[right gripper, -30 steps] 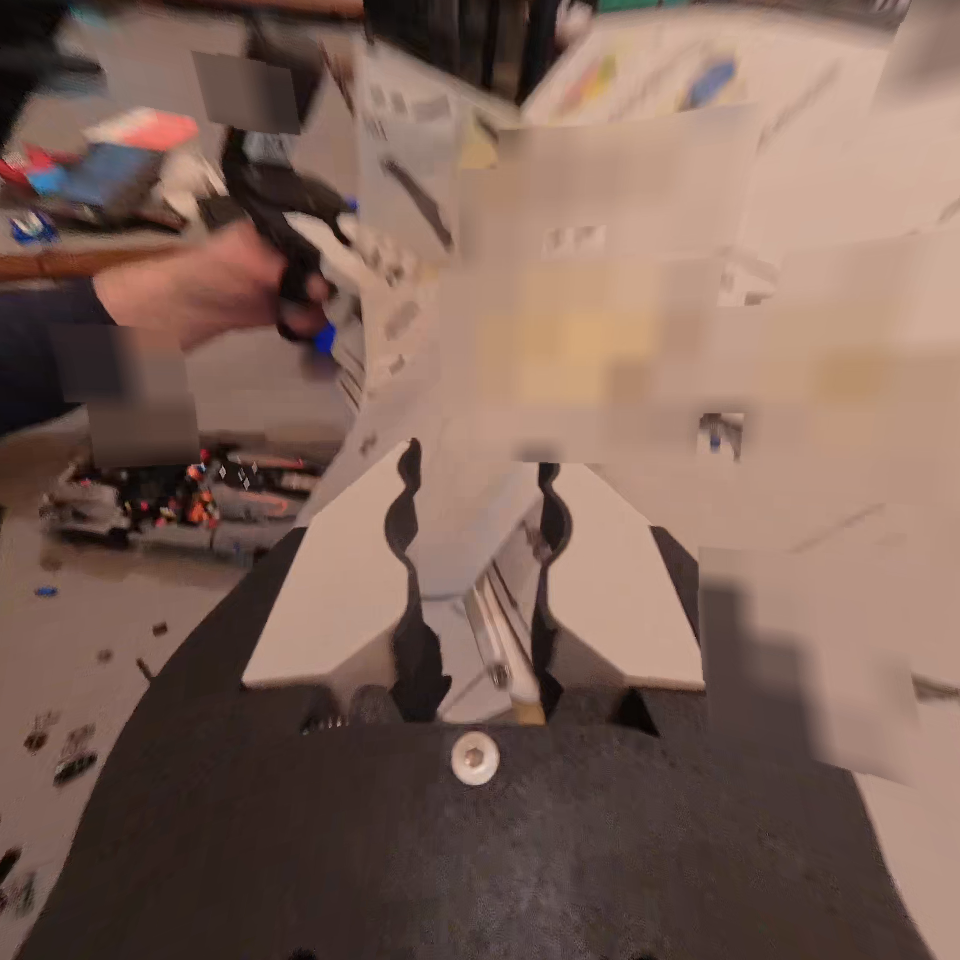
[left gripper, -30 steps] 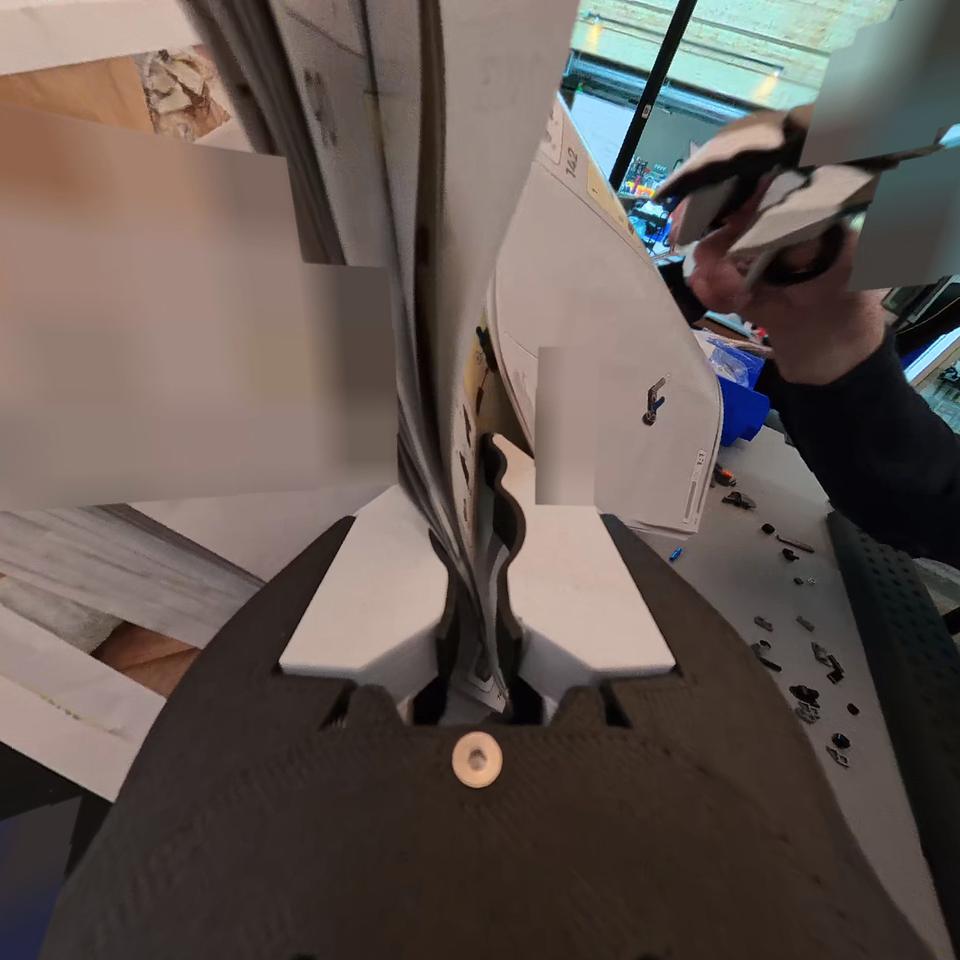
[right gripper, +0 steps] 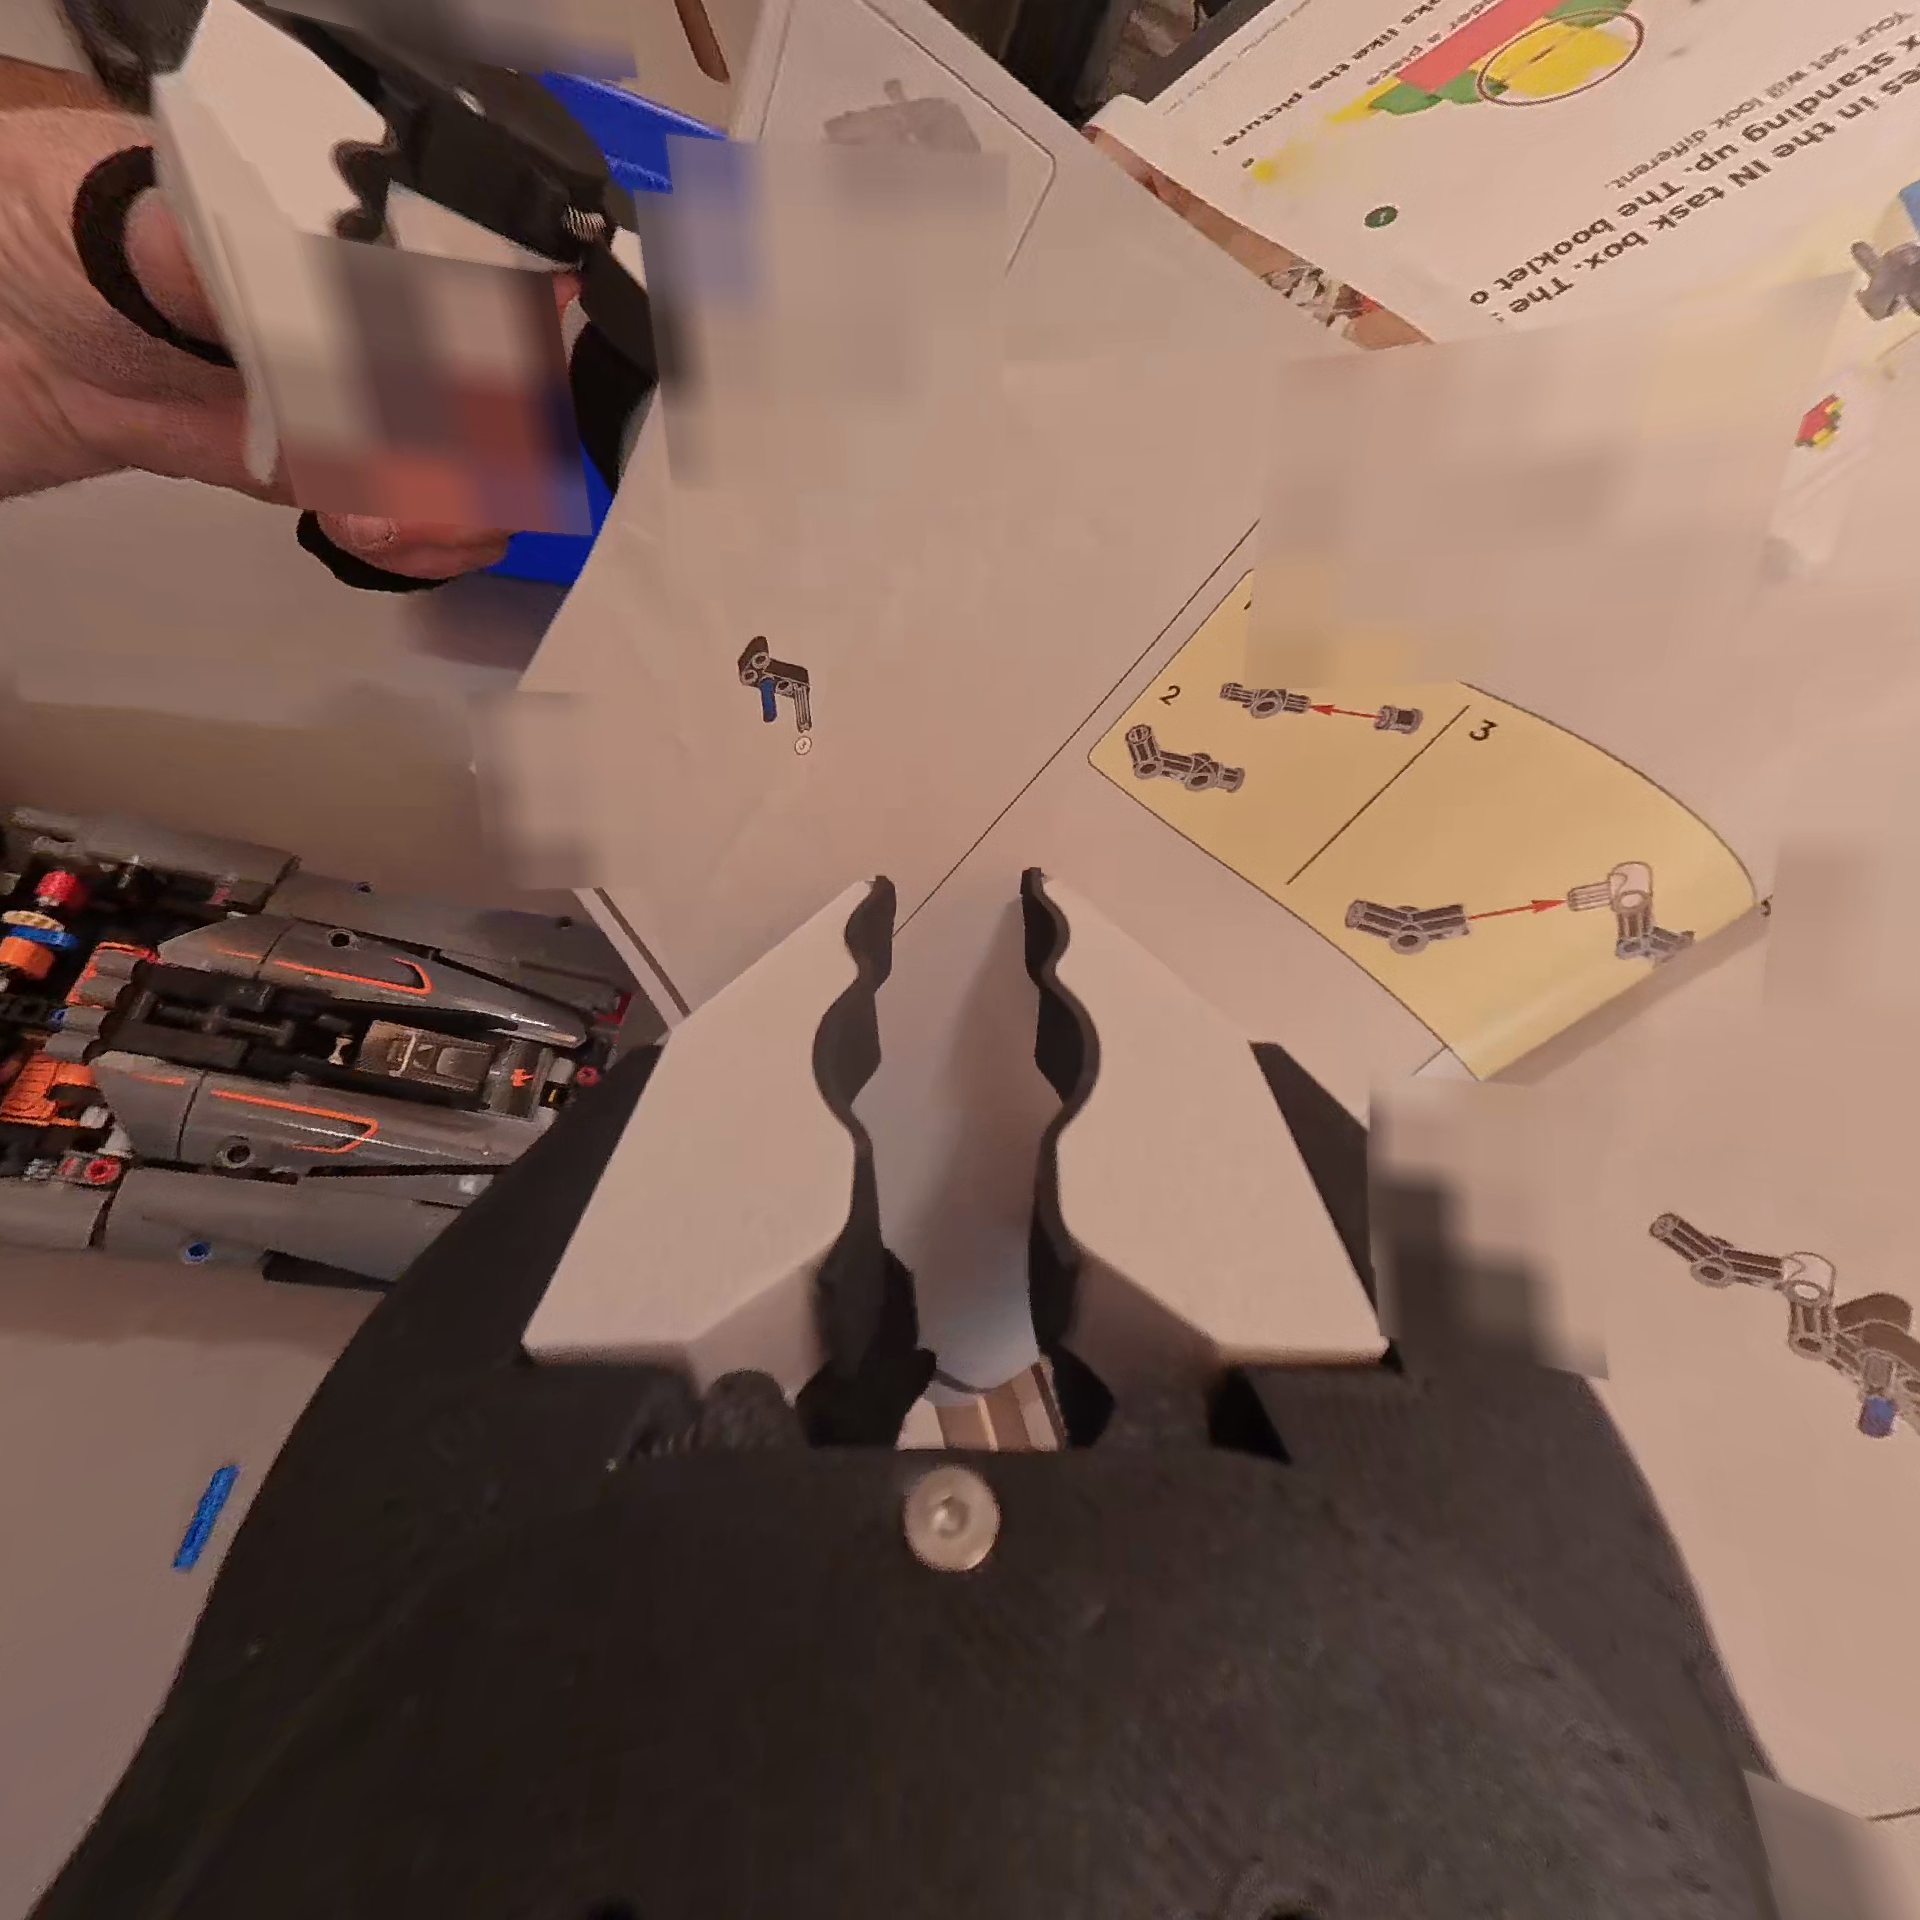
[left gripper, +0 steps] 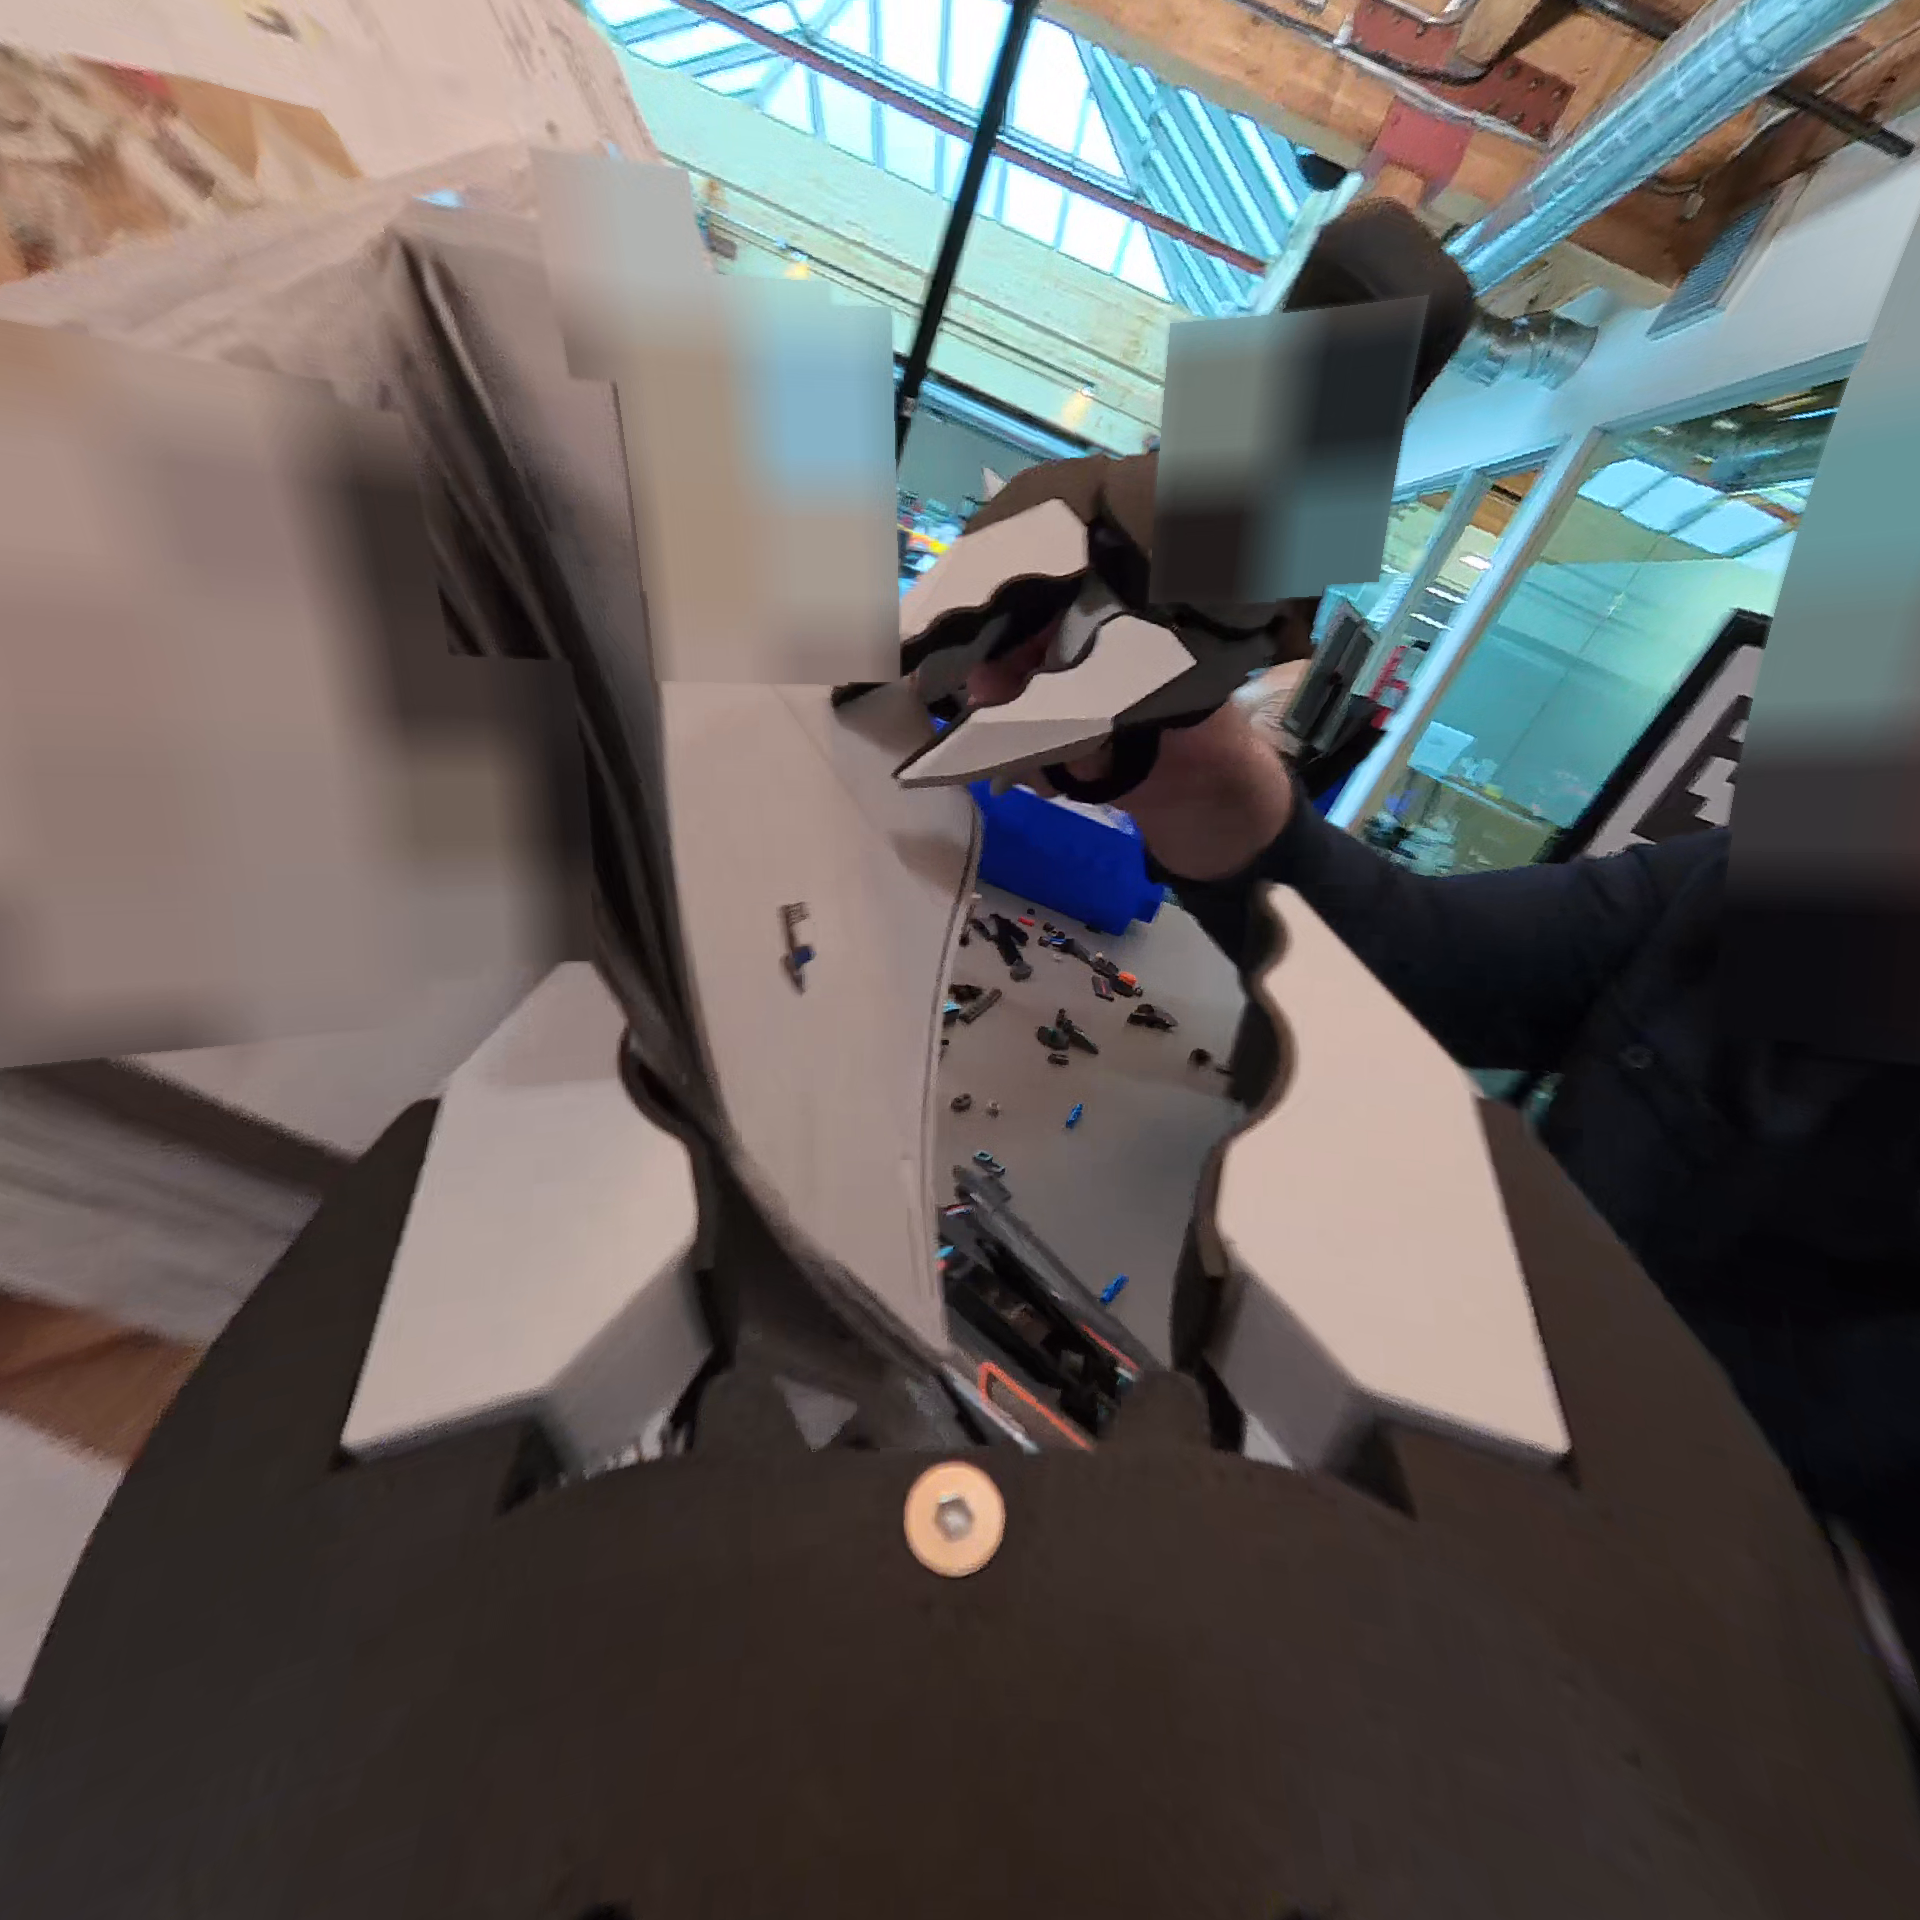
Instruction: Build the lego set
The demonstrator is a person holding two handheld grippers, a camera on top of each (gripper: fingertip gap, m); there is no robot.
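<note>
The instruction booklet lies open, and one page stands up curled. My left gripper is wide open; the raised pages lean against its left finger. My right gripper is open with a narrow gap and the lifted page runs between its fingers. In the left wrist view it sits at the page's top edge. The grey and orange lego car lies on the table left of the booklet, and shows between my left fingers. The left gripper shows at top left.
Several small loose lego pieces are scattered on the grey table. A blue bin stands behind them. A printed sheet lies beyond the booklet. A small blue piece lies near my right gripper's body. Left tips to right tips: about 9 centimetres.
My left gripper has opened and let go of the booklet pages. My right gripper has come down onto the raised page and its jaws have narrowed.
</note>
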